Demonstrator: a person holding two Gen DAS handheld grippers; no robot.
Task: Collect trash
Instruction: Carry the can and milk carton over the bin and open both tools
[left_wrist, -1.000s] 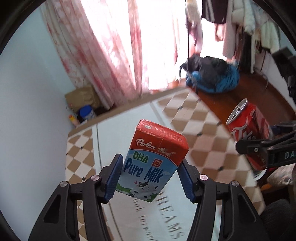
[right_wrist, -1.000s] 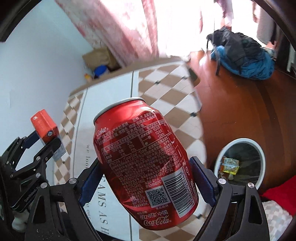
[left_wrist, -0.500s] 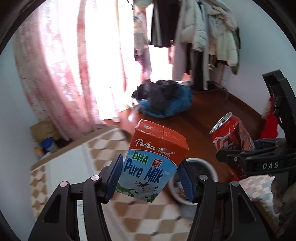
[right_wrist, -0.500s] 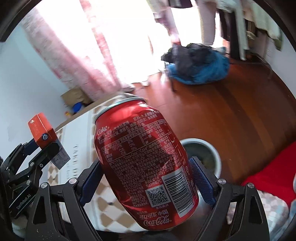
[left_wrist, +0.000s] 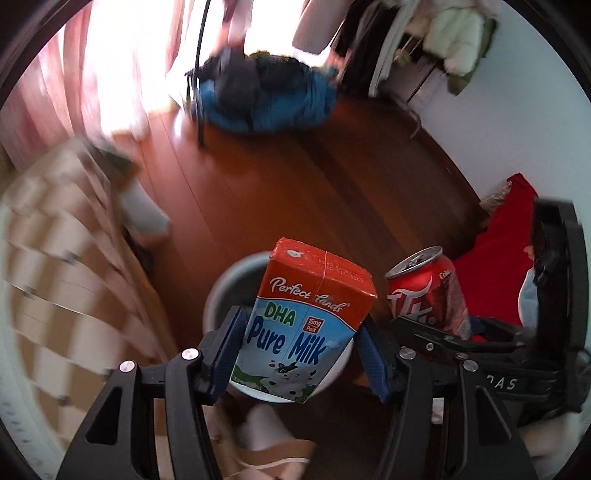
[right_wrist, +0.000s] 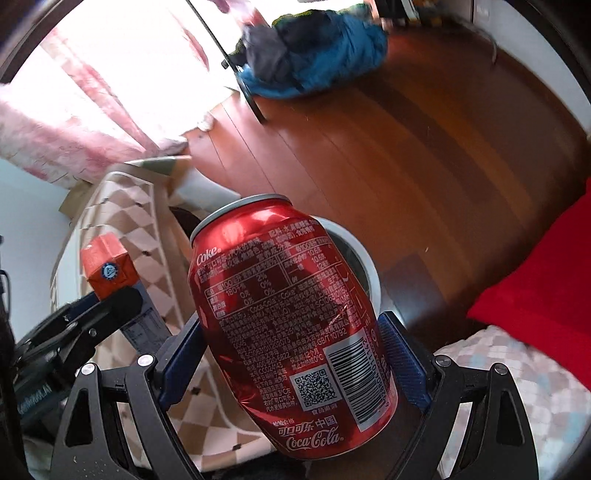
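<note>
The step in hand looks like the carry to the bin: both pieces of trash are gripped and held up over the floor, and what remains is to let them go into it.

On the left, the left gripper (left_wrist: 299, 350) has its blue-padded fingers (left_wrist: 231, 347) closed against the two sides of the red-topped, blue-and-white cardboard milk carton (left_wrist: 306, 321), which stands tilted between them with its top leaning away. Directly beyond the fingers, mostly hidden behind the carton, sits the round white plastic waste bin (left_wrist: 225, 291) on the reddish wooden floor (left_wrist: 295, 184). Its inside cannot be made out (the carton covers the opening, and the view is blurred).

To the right, the right gripper (right_wrist: 295, 362) has its fingers (right_wrist: 400, 365) pressed on either side of the red aluminium Coca-Cola can (right_wrist: 291, 332), upright but leaning a little left, opened top away from the camera. The bin's white rim (right_wrist: 364, 266) shows just past the can's right shoulder; here too the contents are hidden.

The next move, as I judge it, calls for bringing each pair of fingers squarely above the bin's mouth before opening them, one at a time, since the two grippers are close beside each other and could knock together.
</note>
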